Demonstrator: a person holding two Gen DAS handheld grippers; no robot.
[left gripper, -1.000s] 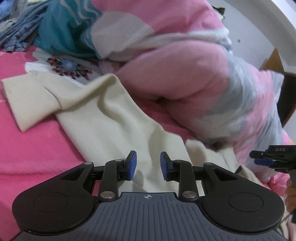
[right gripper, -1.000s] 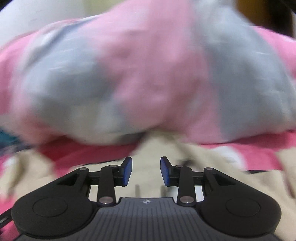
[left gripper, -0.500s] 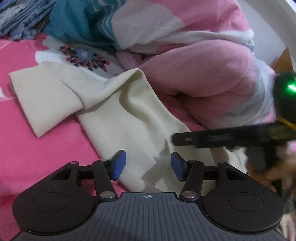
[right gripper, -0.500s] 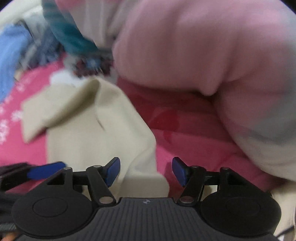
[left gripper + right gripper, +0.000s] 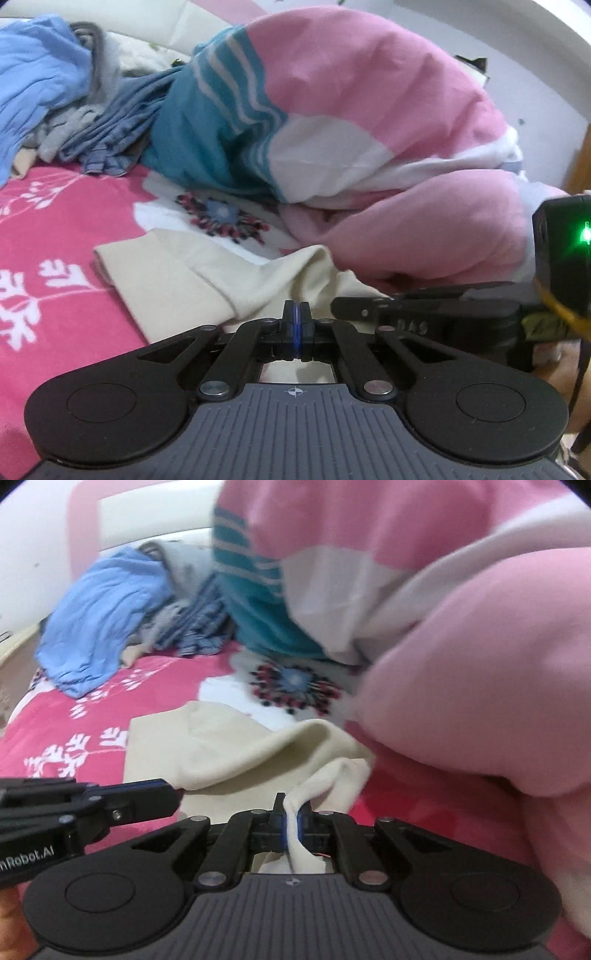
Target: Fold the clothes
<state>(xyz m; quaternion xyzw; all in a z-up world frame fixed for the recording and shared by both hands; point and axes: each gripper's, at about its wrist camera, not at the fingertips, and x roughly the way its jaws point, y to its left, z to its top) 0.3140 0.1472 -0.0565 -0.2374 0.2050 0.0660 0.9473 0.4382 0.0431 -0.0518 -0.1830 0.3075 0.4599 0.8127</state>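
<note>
Cream cloth is what both tools have come down on. In the left wrist view, the left gripper (image 5: 296,328) now has its blue pads pressed flat together, where half a second ago they stood apart over the cream garment (image 5: 177,273). The tips sit at the near edge of that garment; a sliver of cream shows below the linkage, but whether any fabric is caught between the pads I cannot tell from here. The right gripper (image 5: 369,310) reaches in from the right side, just beside the left one, its jaws edge-on and unreadable in this view. Beyond them the garment lies across the pink floral bedsheet (image 5: 55,221), one sleeve stretched flat to the left, with the pink and teal duvet (image 5: 351,122) heaped behind and a pile of blue and grey clothes (image 5: 74,110) at the far left.

In the right wrist view, the right gripper (image 5: 291,821) has likewise gone from spread to closed, and here the catch is plain: a ridge of the cream garment (image 5: 229,753) rises pinched between the pads. The left gripper (image 5: 140,801) pokes in low on the left.

Both closures at the near edge suggest the garment is now gripped for a lift or a fold-over, though the left hold remains unconfirmed.
</note>
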